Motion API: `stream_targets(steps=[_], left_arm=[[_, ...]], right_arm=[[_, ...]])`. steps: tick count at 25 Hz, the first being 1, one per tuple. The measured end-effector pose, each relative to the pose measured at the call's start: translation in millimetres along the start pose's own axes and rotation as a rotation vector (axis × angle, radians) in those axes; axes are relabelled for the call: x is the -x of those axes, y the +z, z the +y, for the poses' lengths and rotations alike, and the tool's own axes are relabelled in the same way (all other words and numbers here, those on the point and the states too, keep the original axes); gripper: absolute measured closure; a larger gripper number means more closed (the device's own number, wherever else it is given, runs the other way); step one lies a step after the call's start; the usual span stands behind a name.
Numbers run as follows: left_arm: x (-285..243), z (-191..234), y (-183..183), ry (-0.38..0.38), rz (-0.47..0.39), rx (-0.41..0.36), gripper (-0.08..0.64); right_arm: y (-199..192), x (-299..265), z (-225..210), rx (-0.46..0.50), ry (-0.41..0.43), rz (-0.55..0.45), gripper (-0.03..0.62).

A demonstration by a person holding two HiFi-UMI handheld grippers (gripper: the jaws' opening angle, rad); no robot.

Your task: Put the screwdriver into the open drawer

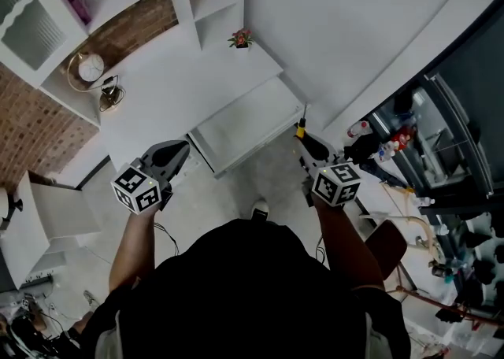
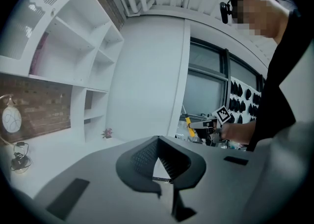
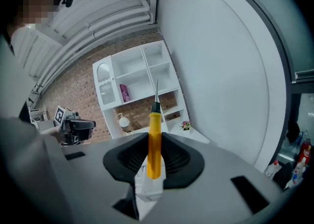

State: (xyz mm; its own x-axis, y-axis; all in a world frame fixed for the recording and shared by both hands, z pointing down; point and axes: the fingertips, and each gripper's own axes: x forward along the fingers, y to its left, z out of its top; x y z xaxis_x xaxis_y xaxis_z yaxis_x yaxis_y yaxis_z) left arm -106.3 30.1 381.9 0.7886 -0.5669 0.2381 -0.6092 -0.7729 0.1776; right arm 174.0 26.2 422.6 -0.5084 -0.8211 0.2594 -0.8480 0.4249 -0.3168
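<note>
No readable words, brands or numbers anywhere. Only black-and-white square code patterns, without letters or digits, on the marker cube (image 1: 142,190) behind the jaws of the left gripper (image 1: 183,149) and on the marker cube (image 1: 336,183) behind the jaws of the right gripper (image 1: 303,138). Clock (image 1: 90,68) far ahead and left of the left jaws: dial too small to read. Bottles (image 1: 398,142) off to the right of the right jaws: labels blurred, illegible. Screwdriver (image 3: 154,144) between the right jaws: plain yellow handle.
</note>
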Motion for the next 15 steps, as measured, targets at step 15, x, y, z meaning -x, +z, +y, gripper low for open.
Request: stream_targets(steps=[15], left_arm=[[-28.8, 13.6, 9.0, 0.007, 0.020, 0.010, 0.543]], right_arm=[[16.9, -21.4, -34.8, -0.019, -0.002, 0.001, 0.505]])
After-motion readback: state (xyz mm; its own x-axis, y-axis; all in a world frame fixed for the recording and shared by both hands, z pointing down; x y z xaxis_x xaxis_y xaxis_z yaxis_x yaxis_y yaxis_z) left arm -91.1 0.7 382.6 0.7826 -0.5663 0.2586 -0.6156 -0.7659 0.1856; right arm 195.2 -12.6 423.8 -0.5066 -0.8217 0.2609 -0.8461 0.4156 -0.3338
